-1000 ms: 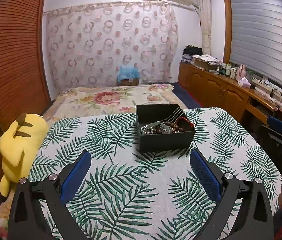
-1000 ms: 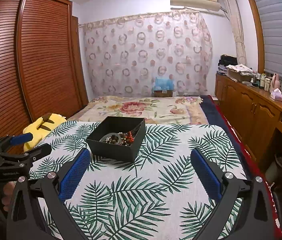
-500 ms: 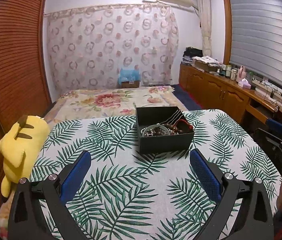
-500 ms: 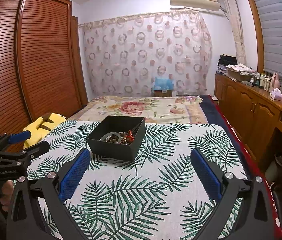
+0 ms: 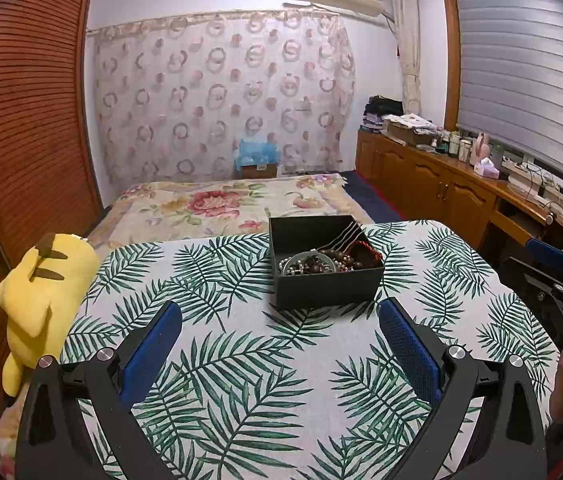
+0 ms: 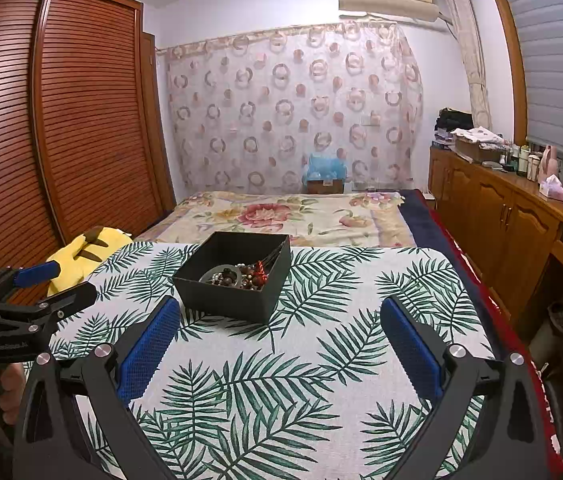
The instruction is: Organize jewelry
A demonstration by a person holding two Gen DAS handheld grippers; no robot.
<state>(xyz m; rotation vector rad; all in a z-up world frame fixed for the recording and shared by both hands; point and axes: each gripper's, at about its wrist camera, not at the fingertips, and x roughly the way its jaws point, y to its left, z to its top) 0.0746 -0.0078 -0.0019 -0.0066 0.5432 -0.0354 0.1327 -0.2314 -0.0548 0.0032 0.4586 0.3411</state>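
**Both grippers hang back while the jewelry sits heaped in its box**

Over the past second very little has shifted: the black box (image 5: 325,260) has stayed put on the leaf-print surface (image 5: 241,360), and the right gripper (image 5: 561,280), seen at 3 o'clock from the left camera, has only drifted a touch higher and nearer. The left gripper (image 5: 279,344) has its jaws wide apart, nothing between them; the right gripper's jaws likewise stand apart and empty. The jewelry (image 6: 241,274), beads, a bangle and a red cord, lies tangled together inside the box, at 12 o'clock from the left gripper and 11 o'clock from the right. No piece lies out on the cloth. That fits either a pile awaiting sorting or pieces already gathered in
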